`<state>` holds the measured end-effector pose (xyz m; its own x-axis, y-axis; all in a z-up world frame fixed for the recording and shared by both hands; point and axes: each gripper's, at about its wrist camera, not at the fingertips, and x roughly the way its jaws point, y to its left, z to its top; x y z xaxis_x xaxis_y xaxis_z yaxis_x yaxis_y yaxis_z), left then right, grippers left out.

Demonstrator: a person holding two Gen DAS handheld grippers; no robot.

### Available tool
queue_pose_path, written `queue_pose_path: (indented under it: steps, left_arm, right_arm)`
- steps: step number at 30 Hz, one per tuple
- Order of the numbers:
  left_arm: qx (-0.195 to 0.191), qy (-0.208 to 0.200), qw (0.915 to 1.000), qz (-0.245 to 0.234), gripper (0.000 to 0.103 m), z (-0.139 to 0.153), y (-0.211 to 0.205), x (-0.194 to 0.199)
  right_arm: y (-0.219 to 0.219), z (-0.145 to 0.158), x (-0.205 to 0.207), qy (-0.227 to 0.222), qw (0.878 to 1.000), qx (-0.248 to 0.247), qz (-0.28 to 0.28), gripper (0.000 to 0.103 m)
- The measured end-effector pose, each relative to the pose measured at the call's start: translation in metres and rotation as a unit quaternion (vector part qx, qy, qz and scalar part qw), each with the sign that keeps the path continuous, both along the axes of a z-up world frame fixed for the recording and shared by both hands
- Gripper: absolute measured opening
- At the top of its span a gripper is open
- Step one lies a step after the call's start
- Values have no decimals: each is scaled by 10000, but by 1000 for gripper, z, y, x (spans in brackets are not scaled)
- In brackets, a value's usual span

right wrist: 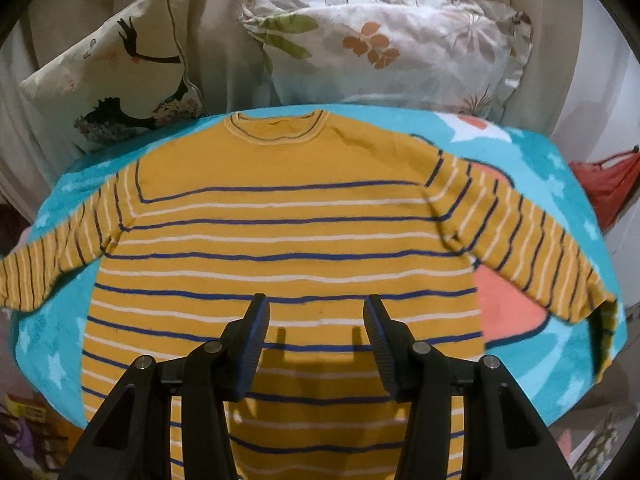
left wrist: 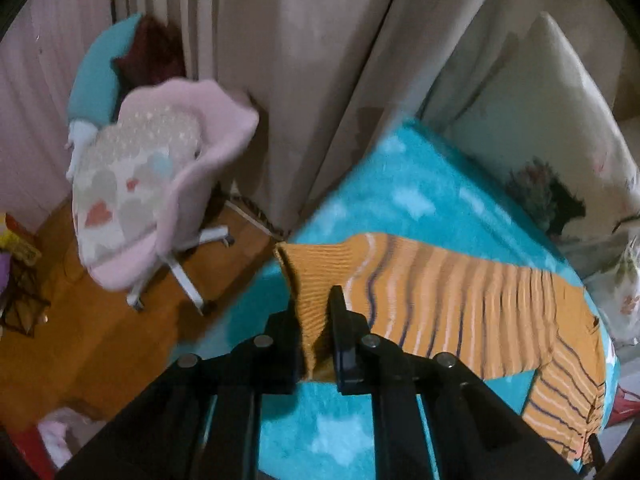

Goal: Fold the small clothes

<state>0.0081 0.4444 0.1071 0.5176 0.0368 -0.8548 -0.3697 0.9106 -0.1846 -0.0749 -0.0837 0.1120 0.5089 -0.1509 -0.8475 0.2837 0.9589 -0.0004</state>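
An orange sweater (right wrist: pixel 288 216) with blue and white stripes lies flat, neck away from me, on a turquoise star-print blanket (right wrist: pixel 52 344). Both sleeves are spread out to the sides. In the left wrist view my left gripper (left wrist: pixel 316 312) is shut on the ribbed cuff (left wrist: pixel 316 276) of one sleeve (left wrist: pixel 460 304), lifted off the blanket (left wrist: pixel 400 184) and stretched toward the body. My right gripper (right wrist: pixel 316 312) hovers over the lower middle of the sweater, jaws apart, nothing between them; its shadow falls on the stripes.
Two printed pillows (right wrist: pixel 120 72) (right wrist: pixel 384 48) lean against beige curtains behind the blanket. Left of the bed stand a pink swivel chair (left wrist: pixel 160 184) and a wooden floor (left wrist: pixel 100 340). A red bag (right wrist: pixel 608 184) sits at the right.
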Motion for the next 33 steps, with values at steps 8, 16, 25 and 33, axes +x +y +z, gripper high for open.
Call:
queue_pose_path:
  steps: [8, 16, 25, 33]
  left_arm:
    - [-148, -260, 9941, -1043, 4, 35, -71, 26]
    - [-601, -284, 9597, -2730, 4, 39, -229, 44]
    - [-1143, -65, 9197, -3754, 4, 29, -415, 34]
    - [-1118, 236, 8903, -4408, 4, -2, -582, 20]
  right_arm:
    - [4, -5, 3, -124, 9995, 220, -187, 53]
    - [-13, -11, -29, -129, 9982, 286, -519, 53]
    - [-85, -16, -61, 42, 9960, 382, -801, 53]
    - [-156, 0, -79, -132, 9964, 337, -762, 53]
